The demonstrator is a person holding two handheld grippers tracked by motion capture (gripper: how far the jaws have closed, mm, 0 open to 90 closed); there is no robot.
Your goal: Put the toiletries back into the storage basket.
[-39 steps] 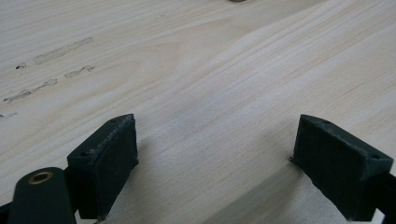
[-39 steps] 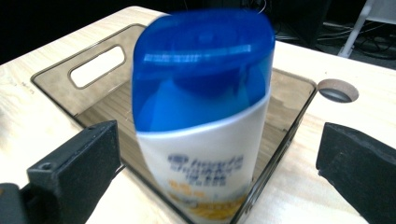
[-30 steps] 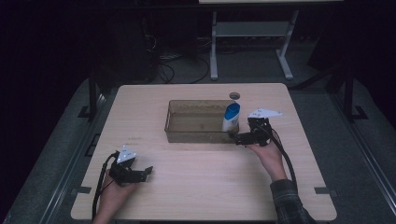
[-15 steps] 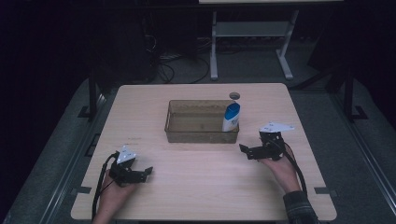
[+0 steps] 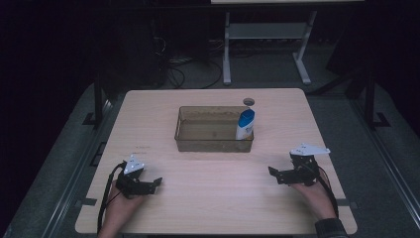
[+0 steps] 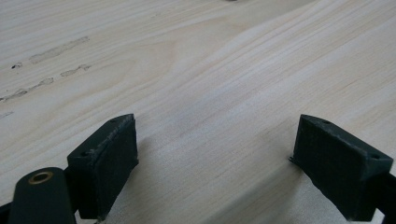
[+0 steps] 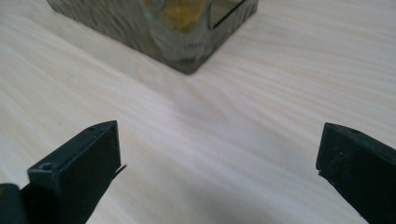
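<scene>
I am keeping both tools low over the desk [image 5: 213, 198], on the near side of the clear bin [image 5: 198, 141]. My left tool [image 5: 157, 181] is sitting near-left of the bin, jaws spread wide and holding nothing, with bare wood between them. My right tool [image 5: 271, 171] is near-right of the bin, jaws equally wide apart and empty, pointing toward the bin's near corner. The blue-capped bottle [image 5: 245, 124] is standing upright inside the bin, at its right end. The placing looks finished to me, so I am aiming to rest both tools level and well clear of the bin. Open desk is lying between the tools; beyond the bin, a small hole [image 5: 248, 101] is marking the desk near its far edge.
</scene>
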